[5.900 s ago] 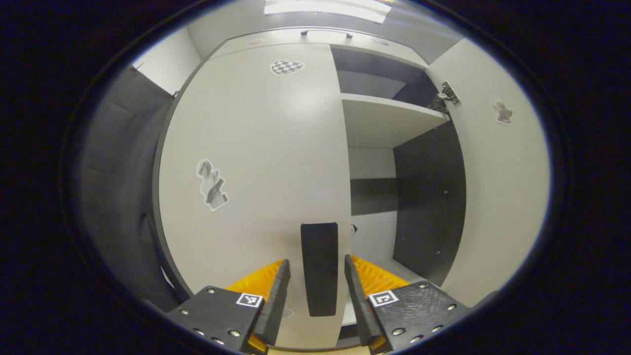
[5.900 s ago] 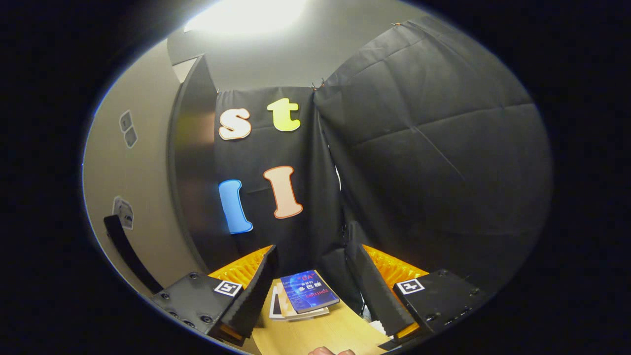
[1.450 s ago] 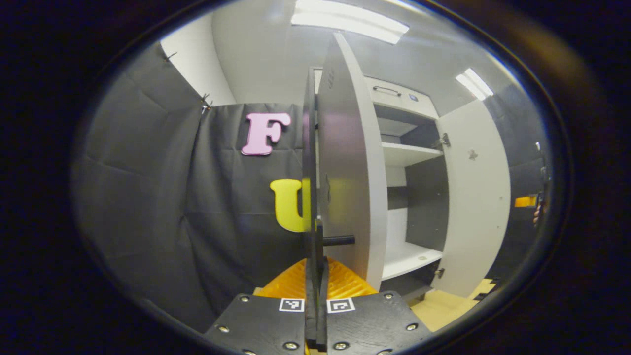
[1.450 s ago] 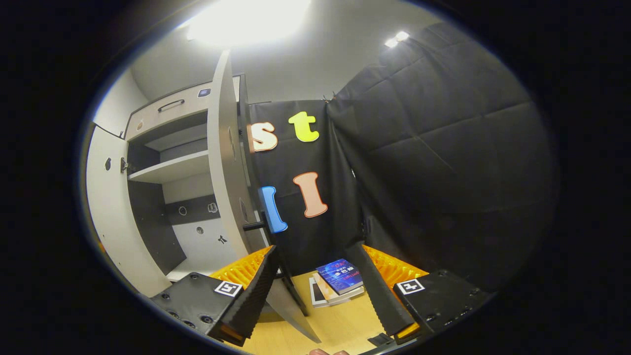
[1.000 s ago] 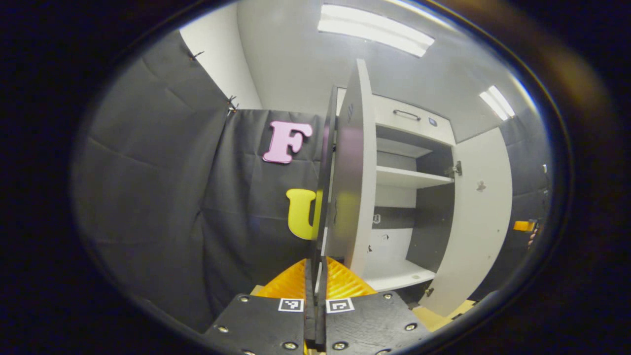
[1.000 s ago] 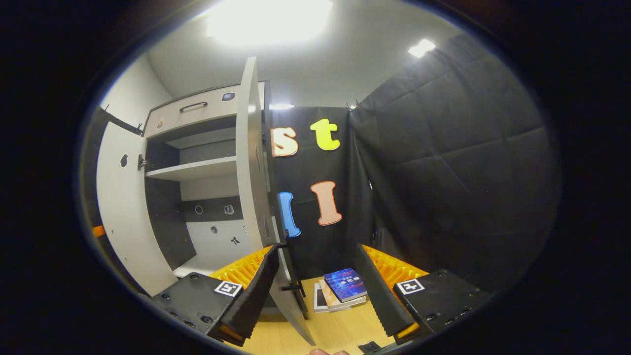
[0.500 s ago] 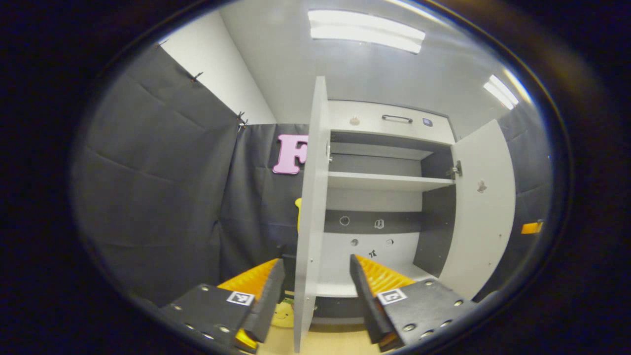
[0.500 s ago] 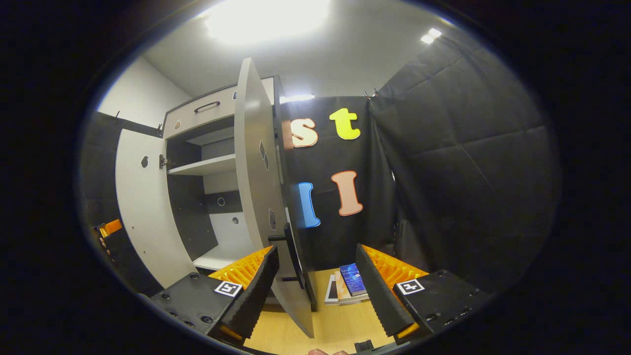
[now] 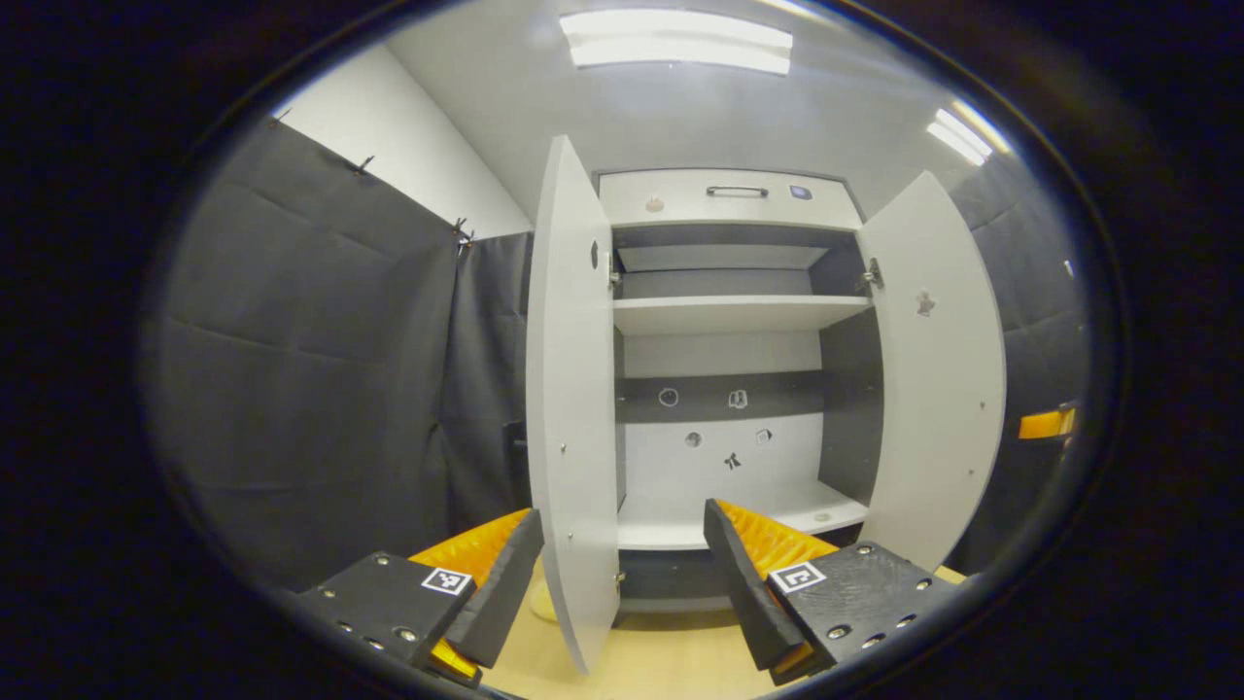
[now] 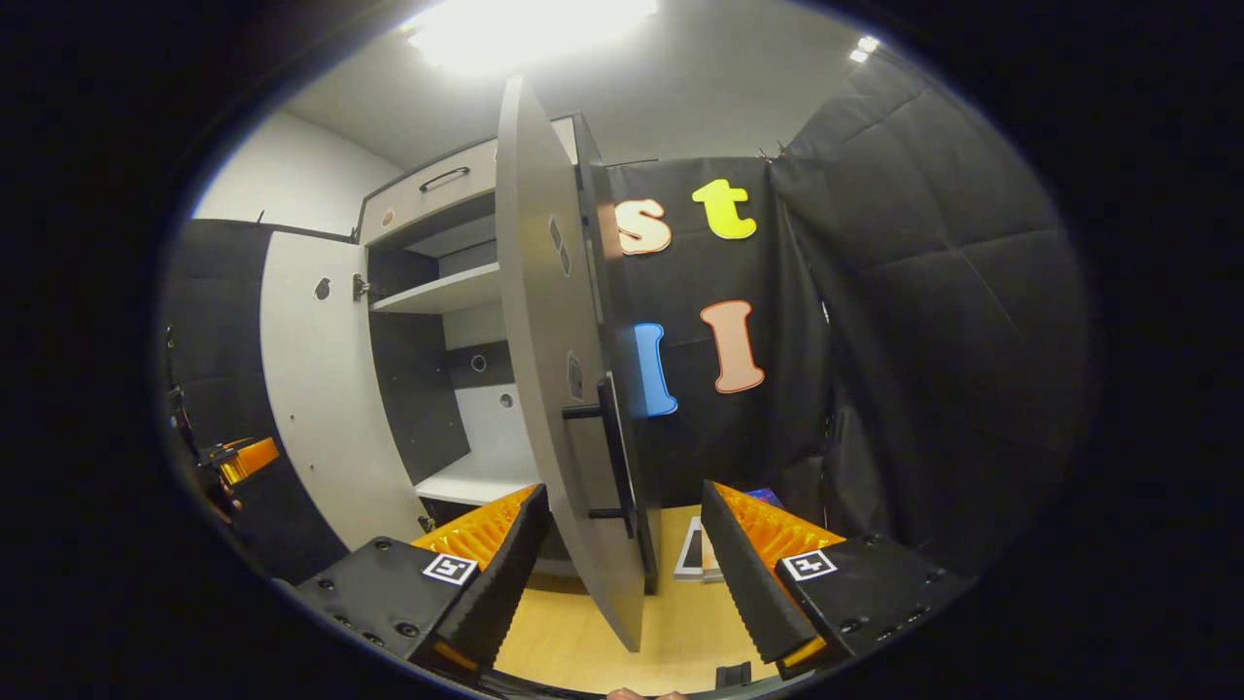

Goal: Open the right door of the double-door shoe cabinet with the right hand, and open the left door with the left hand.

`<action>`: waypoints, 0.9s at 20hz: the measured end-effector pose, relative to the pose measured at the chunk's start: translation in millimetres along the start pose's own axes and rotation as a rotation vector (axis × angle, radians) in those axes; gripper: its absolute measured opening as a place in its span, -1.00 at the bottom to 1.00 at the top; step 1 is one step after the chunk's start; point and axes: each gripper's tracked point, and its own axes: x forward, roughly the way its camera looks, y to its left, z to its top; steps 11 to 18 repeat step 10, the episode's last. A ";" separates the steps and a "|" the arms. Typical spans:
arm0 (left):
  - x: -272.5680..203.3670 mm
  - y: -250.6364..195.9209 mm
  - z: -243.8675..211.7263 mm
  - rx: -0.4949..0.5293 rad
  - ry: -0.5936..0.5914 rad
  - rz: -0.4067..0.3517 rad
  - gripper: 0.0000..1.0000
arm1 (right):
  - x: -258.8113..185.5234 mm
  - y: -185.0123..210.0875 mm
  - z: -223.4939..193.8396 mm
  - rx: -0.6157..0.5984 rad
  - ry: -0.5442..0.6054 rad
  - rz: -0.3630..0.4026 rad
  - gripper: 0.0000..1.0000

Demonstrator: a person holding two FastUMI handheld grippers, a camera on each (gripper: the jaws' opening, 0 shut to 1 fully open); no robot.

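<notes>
Standing wide open, the shoe cabinet (image 9: 724,321) is seen with left door (image 9: 569,389) and right door (image 9: 938,360) swung out; the task is judged finished. Left gripper (image 9: 622,574) and right gripper (image 10: 622,554) are held spread, nothing pinched; only withdrawal is called for

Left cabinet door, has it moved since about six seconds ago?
Yes. The left door has swung out from the cabinet front, baring the shelf behind; the left gripper is open.

Pale grey cabinet doors (image 9: 569,408), dark inner panels (image 9: 853,408), black handle (image 10: 614,457)
</notes>
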 end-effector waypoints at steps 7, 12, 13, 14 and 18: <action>11.8 -15.5 -35.0 0.014 0.021 -0.040 0.89 | 10.4 55.1 -33.5 0.019 0.043 0.037 0.96; 11.9 -24.7 -62.5 -0.026 0.026 -0.033 0.89 | 15.3 60.6 -49.0 -0.015 0.036 -0.001 0.95; 11.9 -24.7 -62.5 -0.026 0.026 -0.033 0.89 | 15.3 60.6 -49.0 -0.015 0.036 -0.001 0.95; 11.9 -24.7 -62.5 -0.026 0.026 -0.033 0.89 | 15.3 60.6 -49.0 -0.015 0.036 -0.001 0.95; 11.9 -24.7 -62.5 -0.026 0.026 -0.033 0.89 | 15.3 60.6 -49.0 -0.015 0.036 -0.001 0.95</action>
